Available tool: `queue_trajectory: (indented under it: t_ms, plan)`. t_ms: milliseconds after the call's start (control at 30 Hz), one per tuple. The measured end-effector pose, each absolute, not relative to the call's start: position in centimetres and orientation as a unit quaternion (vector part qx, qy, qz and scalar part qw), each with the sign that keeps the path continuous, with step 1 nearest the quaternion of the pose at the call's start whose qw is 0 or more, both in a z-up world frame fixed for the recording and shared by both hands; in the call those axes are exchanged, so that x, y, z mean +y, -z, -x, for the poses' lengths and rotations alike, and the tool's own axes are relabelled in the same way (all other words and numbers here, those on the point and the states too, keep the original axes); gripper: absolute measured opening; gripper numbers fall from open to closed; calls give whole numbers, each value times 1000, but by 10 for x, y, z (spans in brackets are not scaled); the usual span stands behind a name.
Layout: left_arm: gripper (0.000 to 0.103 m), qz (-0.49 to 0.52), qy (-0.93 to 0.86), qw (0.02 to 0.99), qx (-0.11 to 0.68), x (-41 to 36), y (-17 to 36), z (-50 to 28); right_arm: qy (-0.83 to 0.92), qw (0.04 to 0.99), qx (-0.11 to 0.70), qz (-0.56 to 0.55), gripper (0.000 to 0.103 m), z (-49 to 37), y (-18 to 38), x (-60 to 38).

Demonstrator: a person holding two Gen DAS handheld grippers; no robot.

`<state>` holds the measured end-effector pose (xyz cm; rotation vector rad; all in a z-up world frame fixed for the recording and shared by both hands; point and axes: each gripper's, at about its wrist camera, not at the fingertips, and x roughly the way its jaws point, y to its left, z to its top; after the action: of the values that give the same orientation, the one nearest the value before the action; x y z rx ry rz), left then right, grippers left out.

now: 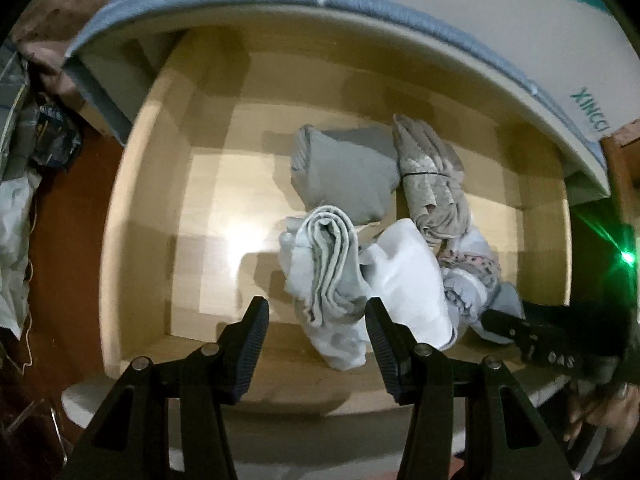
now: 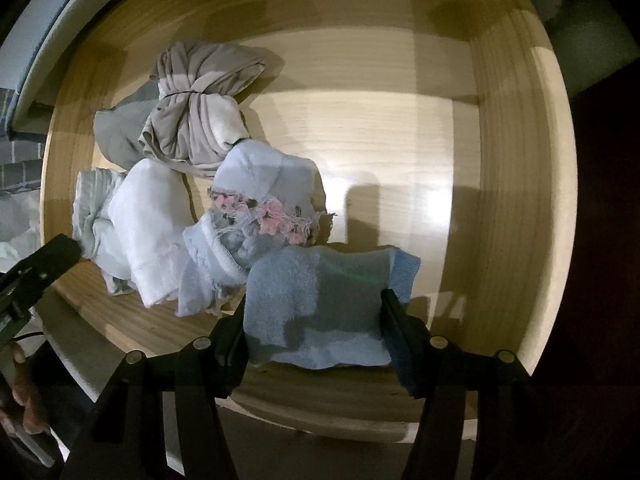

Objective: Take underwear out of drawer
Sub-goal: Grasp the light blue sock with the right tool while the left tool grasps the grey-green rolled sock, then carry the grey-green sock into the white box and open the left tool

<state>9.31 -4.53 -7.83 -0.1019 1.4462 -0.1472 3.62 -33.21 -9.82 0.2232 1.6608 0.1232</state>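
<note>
Open wooden drawer (image 1: 132, 208): a cluster of folded garments lies on its floor, toward the front and one side.

Right gripper (image 2: 314, 312): both fingers are closed against the sides of a light blue folded piece (image 2: 316, 304), which sits between them at the drawer's front edge. Grip confirmed on this piece.

Left gripper (image 1: 316, 320): jaws stand wide apart, nothing between the pads. It points down over a pale striped roll (image 1: 328, 256); contact cannot be told.

Remaining contents: a white fold (image 2: 148, 220) just beside the striped roll; a blue piece with pink floral trim (image 2: 264, 196) touching the held item; a beige bundle tied round its middle (image 2: 196, 120) behind; a grey fold (image 1: 344, 172) beside the bundle, toward the back.

In the left view, the right gripper enters from the lower right, with a green light (image 1: 626, 257) above it.
</note>
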Motion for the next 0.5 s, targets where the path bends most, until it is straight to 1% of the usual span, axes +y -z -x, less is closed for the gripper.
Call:
queue_trajectory:
  t_ms: [433,500]
  plan:
    - [52,33,29,710,703,-60,115,-122,-62,664,737,-109,59,-35,95,-333]
    - [54,35,26,706,707,-57,119,-125,-63,663,738,-109,60,-36,96,-331]
